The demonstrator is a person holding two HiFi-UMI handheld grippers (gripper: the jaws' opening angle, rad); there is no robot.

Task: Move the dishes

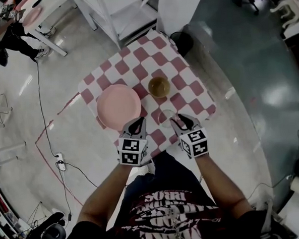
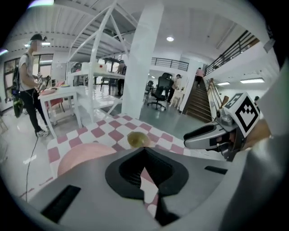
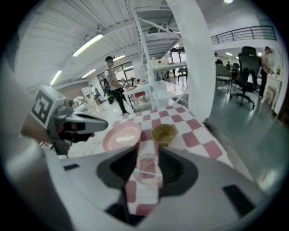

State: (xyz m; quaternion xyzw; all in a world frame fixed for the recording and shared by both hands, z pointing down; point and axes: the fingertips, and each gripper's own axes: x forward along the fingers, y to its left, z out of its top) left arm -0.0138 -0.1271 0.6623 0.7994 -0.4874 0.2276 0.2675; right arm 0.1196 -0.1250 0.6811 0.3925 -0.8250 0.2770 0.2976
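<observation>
A small table with a red-and-white checked cloth (image 1: 184, 71) carries a pink plate (image 1: 118, 105), a yellow-brown bowl (image 1: 158, 86) and a clear glass (image 1: 167, 115). My left gripper (image 1: 136, 126) hovers at the plate's near edge with its jaws together and nothing in them; in the left gripper view (image 2: 143, 151) the plate (image 2: 83, 155) and bowl (image 2: 137, 139) lie just ahead. My right gripper (image 1: 182, 122) stands open close behind the glass. In the right gripper view (image 3: 146, 151) the glass (image 3: 148, 168) shows through the gap between the jaws, with the bowl (image 3: 163, 134) and plate (image 3: 121, 136) beyond.
A white pillar (image 1: 180, 8) and a white shelf frame (image 1: 125, 17) stand beyond the table. A black round object (image 1: 181, 41) sits at the table's far corner. A person stands by a white table (image 1: 42, 17) at far left. A cable (image 1: 43, 113) runs across the floor.
</observation>
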